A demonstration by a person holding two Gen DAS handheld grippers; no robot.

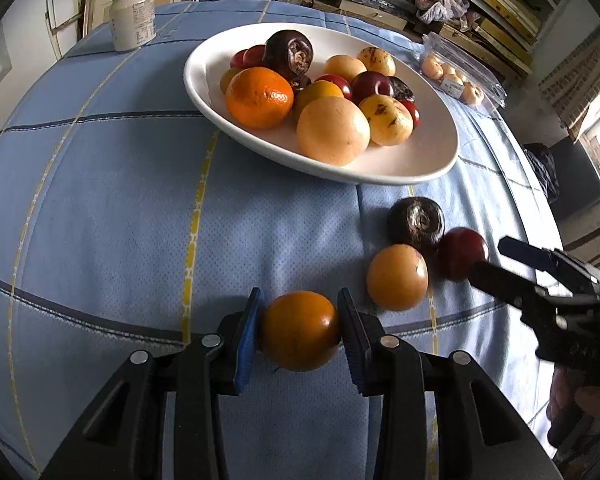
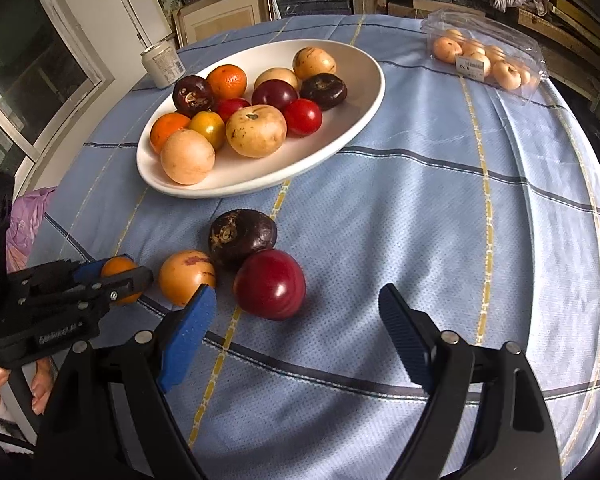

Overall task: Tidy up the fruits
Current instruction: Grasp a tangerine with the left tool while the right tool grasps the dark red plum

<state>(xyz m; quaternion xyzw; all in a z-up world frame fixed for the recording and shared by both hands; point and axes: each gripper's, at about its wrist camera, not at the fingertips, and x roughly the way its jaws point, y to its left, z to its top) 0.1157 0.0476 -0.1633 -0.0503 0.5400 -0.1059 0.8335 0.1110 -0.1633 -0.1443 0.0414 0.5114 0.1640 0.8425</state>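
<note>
Where stacked boards and framed panels [image 2: 220, 20] crowd the room, a blue checked tablecloth [image 2: 420, 208] covers the table, bearing a white fruit dish [image 2: 364, 92], a can [image 1: 133, 20], three loose fruits; left gripper [image 1: 300, 330] pinches an orange tomato [image 1: 300, 332], right gripper [image 2: 296, 312] spread.

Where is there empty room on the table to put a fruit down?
Bare tablecloth lies right of the white plate, before the plastic fruit box. It is crowded where the dark fruit, red fruit and orange fruit cluster; the plate is mostly full.
</note>
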